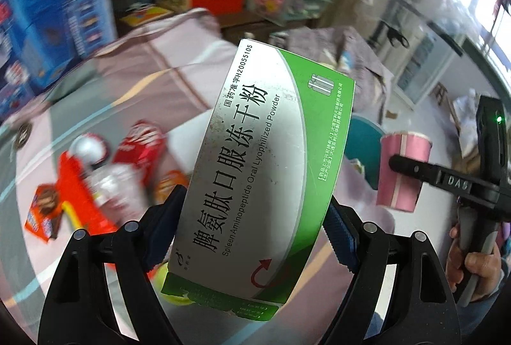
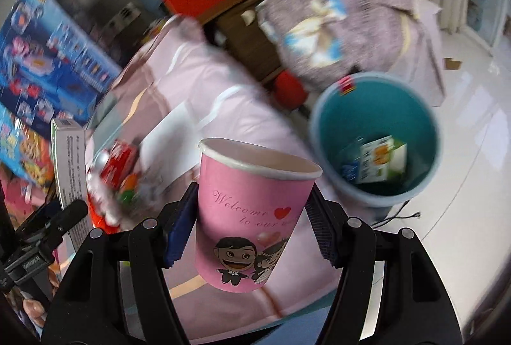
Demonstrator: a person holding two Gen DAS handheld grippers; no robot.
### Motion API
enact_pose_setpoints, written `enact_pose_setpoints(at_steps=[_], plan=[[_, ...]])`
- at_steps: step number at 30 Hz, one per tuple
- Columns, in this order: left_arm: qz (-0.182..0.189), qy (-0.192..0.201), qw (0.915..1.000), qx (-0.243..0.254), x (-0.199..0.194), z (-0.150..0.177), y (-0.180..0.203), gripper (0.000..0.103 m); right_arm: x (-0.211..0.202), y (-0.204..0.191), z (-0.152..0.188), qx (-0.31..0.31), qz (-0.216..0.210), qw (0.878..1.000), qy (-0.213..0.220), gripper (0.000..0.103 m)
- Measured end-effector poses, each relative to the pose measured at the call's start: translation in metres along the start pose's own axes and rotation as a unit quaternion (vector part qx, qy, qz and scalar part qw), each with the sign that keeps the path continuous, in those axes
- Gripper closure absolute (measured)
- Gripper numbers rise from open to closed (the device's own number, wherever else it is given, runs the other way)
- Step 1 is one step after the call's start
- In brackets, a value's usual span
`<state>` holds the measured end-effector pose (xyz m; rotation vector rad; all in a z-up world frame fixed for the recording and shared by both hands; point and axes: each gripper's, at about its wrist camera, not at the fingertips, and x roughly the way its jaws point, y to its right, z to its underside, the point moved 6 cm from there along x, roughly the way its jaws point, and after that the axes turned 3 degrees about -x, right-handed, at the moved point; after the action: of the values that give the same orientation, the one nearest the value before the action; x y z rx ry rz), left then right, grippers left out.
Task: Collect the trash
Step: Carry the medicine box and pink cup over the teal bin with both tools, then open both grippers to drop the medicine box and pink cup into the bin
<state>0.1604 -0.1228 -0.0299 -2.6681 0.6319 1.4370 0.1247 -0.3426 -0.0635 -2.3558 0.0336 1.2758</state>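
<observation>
Altogether two held pieces of trash showed, one per gripper, plus one bin. One green-and-white cardboard medicine box (image 1: pixel 265 159) stood between the fingers of the left gripper (image 1: pixel 252 233), its long side running from 6 o'clock up toward 12 o'clock in the left wrist view; both blue ribbed pads (image 1: pixel 338 236) pressed against its lower edges, so the fingers were clamped on the box. One pink paper cup printed with a cartoon wedding couple (image 2: pixel 252 214) sat upright between the fingers of the right gripper (image 2: pixel 250 226), mouth open toward 12 o'clock; the left pad (image 2: pixel 179 230) touched the cup wall, while the right pad lay just beside it, contact there hard to tell. From the left wrist view the same cup appeared at 3 o'clock, pinched by the right gripper's black finger.

One round teal plastic bin (image 2: pixel 377 137) stood on the pale floor at 2 o'clock of the cup in the right wrist view, holding at least two small cartons (image 2: pixel 380 159) at its bottom. On the pink patterned tablecloth (image 1: pixel 153 83), at 9 o'clock of the box, lay a blurred cluster: one red soda can (image 1: pixel 140 143), some red and orange wrappers (image 1: pixel 44 210), count uncertain.
</observation>
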Motion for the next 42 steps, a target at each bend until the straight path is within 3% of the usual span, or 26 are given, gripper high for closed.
enact_pose_setpoints(at_steps=[11,21,30,42], plan=[[0.023,-0.056,0.9946,0.085,0.069,-0.019,0.112,0.021,-0.027,0.126,-0.018,0.096,0.043,0.993,0.049,0.04],[0.042,-0.11,0.9849,0.127,0.14,-0.034,0.185,0.021,-0.016,0.184,-0.027,0.136,0.062,0.988,0.036,0.04],[0.041,-0.146,0.978,0.143,0.19,-0.042,0.218,0.02,-0.006,0.203,-0.038,0.141,0.079,0.987,0.02,0.04],[0.035,-0.17,0.9769,0.124,0.209,-0.032,0.202,0.02,0.014,0.202,-0.043,0.132,0.086,0.988,0.0,0.039]])
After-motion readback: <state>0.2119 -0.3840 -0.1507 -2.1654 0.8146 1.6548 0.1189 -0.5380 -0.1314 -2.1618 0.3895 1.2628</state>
